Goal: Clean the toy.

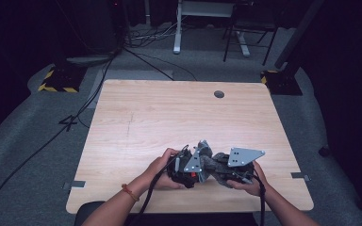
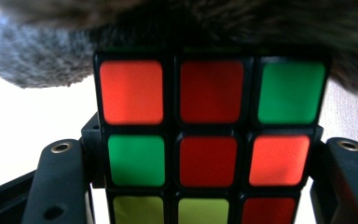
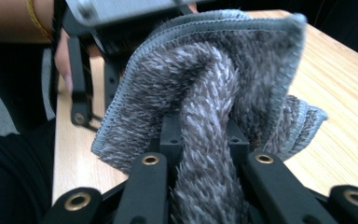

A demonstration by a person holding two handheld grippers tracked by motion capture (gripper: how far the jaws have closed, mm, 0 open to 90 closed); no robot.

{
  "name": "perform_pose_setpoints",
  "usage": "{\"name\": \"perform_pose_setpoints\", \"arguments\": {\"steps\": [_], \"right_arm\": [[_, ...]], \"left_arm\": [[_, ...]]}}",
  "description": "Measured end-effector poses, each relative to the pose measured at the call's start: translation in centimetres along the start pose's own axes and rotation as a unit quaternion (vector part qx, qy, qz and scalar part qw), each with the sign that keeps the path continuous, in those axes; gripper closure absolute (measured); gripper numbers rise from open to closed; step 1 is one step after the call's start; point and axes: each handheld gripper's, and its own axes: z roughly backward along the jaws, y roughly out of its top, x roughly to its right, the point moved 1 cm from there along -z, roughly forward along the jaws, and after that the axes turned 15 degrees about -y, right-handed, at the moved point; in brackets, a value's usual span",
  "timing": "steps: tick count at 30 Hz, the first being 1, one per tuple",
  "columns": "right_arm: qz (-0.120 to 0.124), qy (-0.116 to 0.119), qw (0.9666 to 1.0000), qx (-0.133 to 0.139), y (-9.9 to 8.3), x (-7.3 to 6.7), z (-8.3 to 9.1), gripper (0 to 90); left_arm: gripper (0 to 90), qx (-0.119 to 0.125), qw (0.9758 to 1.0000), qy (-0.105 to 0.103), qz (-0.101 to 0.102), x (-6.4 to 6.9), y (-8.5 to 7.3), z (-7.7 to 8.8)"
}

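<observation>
- I hold the left tongs (image 1: 199, 165) clenched on a puzzle cube (image 2: 209, 140); in the left gripper view the two black jaws press on its left and right sides.
- The cube face turned to that camera shows orange, red and green squares in the top row, green, red and orange in the middle row, and yellow, yellow and red at the bottom edge.
- I hold the right tongs (image 1: 219, 165) clenched on a grey cloth (image 3: 205, 107); in the right gripper view a bunched fold of its fuzzy pile runs up between the jaws and the stitched hem fans out above them.
- The cloth lies against the cube's upper side: in the left gripper view grey pile (image 2: 42, 56) hangs just above the cube's top row and spreads across the top of that view.
- In the high view the cube itself is hidden under my left hand (image 1: 162, 167) and the tongs' grey plate; the cloth (image 1: 213, 162) bridges the two tongs just beside it.
- My right hand (image 1: 250, 183) sits just beyond the cloth, on the far side from the cube.
- Cube and cloth are over the near edge of the wooden table (image 1: 169, 113), close to its middle.
- The round cable hole (image 1: 219, 94) in the table is well apart from the cube, near the far edge.
</observation>
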Motion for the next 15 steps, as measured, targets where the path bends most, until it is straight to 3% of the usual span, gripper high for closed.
{"name": "perform_pose_setpoints", "arguments": {"steps": [5, 9, 15], "right_arm": [[0.001, -0.01, 0.9999, -0.006, -0.2, 0.2, 0.0, 76.6], [-0.004, -0.022, 0.9993, -0.028, -1.4, 1.2, -0.1, 76.7], [-0.029, -0.016, 0.9984, -0.045, -3.0, 2.0, -0.5, 76.7]], "left_arm": [[32.8, 0.004, 1.0, 0.003, 0.0, -0.1, -0.1, 0.2], [32.9, 0.023, 0.9997, 0.009, -0.001, 0.1, -0.1, 1.0], [32.9, 0.062, 0.9981, 0.005, -0.005, 0.2, 0.0, 2.2]]}}
